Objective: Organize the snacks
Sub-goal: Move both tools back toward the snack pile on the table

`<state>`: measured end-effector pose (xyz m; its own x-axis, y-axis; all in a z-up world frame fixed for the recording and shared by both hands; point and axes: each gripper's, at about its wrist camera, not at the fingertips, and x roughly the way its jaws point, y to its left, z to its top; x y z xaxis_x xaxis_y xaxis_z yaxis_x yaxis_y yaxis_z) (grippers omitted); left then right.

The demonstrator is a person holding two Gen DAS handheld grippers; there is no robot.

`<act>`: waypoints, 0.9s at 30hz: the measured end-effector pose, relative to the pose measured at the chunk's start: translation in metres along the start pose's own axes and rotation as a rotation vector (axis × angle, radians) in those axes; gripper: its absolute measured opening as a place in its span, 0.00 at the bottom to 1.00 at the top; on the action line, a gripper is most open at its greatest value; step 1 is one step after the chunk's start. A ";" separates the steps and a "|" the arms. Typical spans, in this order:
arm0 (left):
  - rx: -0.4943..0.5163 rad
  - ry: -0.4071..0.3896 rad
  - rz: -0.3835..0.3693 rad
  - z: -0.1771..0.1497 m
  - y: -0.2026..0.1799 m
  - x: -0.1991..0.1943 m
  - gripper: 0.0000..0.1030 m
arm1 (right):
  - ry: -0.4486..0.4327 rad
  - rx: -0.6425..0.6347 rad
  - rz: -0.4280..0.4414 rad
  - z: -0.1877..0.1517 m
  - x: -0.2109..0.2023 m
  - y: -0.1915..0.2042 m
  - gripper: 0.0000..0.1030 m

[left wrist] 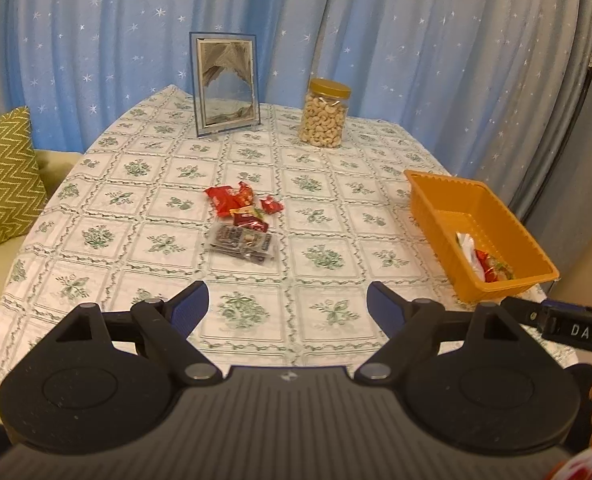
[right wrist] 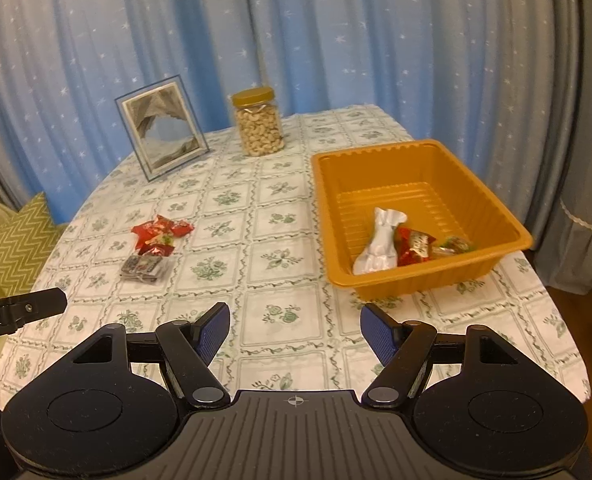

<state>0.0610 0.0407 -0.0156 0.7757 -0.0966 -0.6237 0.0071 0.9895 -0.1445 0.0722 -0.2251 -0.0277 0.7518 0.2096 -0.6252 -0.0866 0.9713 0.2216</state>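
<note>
The loose snack packets (left wrist: 242, 218) lie mid-desk, straight ahead of the left gripper (left wrist: 288, 306), its jaws spread and empty; the right gripper (right wrist: 295, 332), likewise spread, faces the orange tray (right wrist: 380, 164) at right, so the left looks nearer.

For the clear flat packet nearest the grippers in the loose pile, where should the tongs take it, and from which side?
Probably from above, by the clear packet's near edge. It lies flat on the tablecloth, so only an edge offers a pinch, and red wrappers crowd its far side. The open left tongs are closer.
</note>
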 end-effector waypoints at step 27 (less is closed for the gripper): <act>0.280 0.094 0.024 0.035 0.116 0.121 0.83 | 0.136 -0.537 0.346 0.039 0.194 0.126 0.70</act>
<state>0.1778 0.1476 -0.0814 0.7159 -0.0695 -0.6947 0.1738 0.9815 0.0809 0.2332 -0.0665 -0.0920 0.5357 0.4981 -0.6818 -0.6494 0.7591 0.0442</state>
